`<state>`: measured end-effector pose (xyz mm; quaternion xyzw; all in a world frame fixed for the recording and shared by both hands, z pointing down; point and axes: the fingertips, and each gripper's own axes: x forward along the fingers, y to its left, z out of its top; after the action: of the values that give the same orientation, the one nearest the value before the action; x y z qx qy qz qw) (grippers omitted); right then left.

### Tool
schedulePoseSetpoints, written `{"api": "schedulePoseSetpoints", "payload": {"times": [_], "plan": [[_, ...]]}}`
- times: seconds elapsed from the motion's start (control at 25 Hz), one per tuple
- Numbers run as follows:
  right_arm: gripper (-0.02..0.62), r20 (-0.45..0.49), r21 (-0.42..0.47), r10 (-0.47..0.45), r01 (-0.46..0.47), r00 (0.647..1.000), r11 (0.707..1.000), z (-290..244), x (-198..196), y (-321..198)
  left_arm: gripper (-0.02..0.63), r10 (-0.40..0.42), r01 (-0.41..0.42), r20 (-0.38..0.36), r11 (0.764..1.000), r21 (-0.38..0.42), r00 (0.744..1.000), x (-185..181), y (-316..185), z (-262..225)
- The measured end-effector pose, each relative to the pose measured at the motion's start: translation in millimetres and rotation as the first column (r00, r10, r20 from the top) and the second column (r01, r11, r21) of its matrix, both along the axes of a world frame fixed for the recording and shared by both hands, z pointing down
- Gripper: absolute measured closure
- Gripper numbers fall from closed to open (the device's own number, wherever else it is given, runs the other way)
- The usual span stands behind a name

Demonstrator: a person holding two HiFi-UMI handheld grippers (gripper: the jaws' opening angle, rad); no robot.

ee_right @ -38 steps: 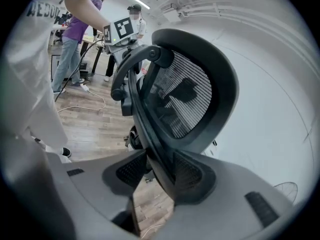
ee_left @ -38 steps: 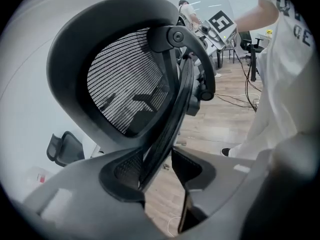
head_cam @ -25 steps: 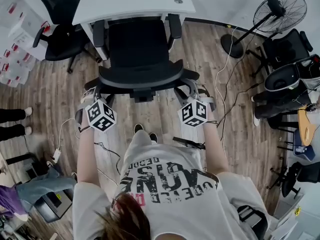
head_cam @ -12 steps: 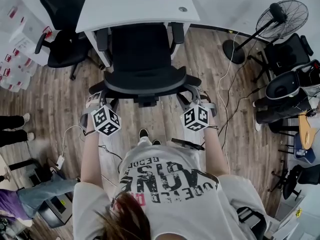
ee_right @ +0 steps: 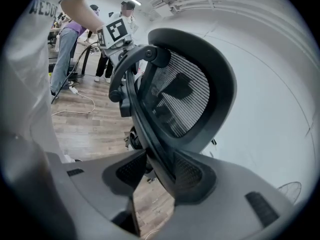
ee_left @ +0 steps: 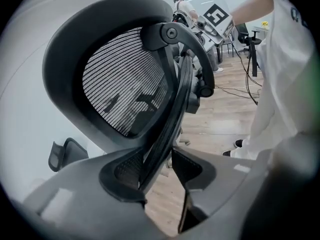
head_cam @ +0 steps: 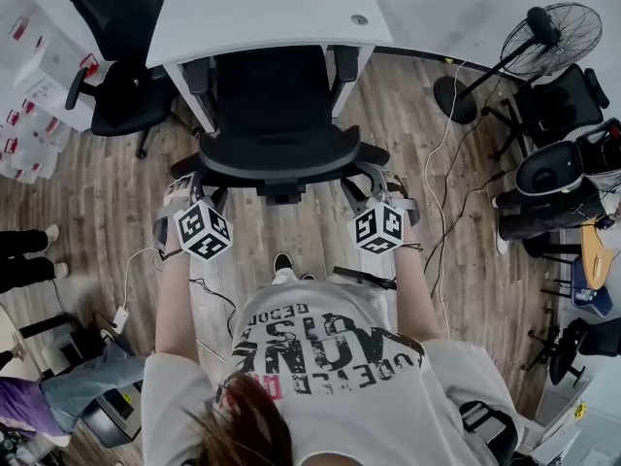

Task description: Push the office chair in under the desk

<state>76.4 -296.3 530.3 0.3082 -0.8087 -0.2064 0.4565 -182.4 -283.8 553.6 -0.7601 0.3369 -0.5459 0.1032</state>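
Note:
The black mesh office chair [head_cam: 277, 105] stands with its seat partly beneath the white desk [head_cam: 243, 8], its backrest toward me. My left gripper [head_cam: 178, 190] is at the backrest's left rim and my right gripper [head_cam: 391, 188] at its right rim. In the left gripper view the left gripper [ee_left: 159, 159] has the backrest's dark frame [ee_left: 172, 109] filling the gap between its pads. In the right gripper view the right gripper [ee_right: 160, 166] holds the frame [ee_right: 145, 119] the same way, with the mesh panel [ee_right: 182, 99] above.
A second black chair [head_cam: 121, 66] stands left of the desk beside white boxes [head_cam: 29, 95]. A floor fan [head_cam: 539, 37] and more chairs [head_cam: 563, 163] crowd the right. Cables [head_cam: 437, 163] trail over the wood floor. A bystander's feet [head_cam: 24, 250] show at left.
The chair has rolled forward, further under the desk. Both grippers went along with it, still on the backrest's rim.

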Motion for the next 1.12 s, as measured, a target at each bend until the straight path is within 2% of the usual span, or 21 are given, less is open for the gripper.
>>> {"api": "schedulePoseSetpoints", "payload": {"times": [1.12], "plan": [[0.425,0.003,0.004,0.005,-0.005,1.0,1.0,-2,-15,-24,0.419,0.018,-0.018,0.015,0.999,0.035,1.0,-15,-28,-1]]}}
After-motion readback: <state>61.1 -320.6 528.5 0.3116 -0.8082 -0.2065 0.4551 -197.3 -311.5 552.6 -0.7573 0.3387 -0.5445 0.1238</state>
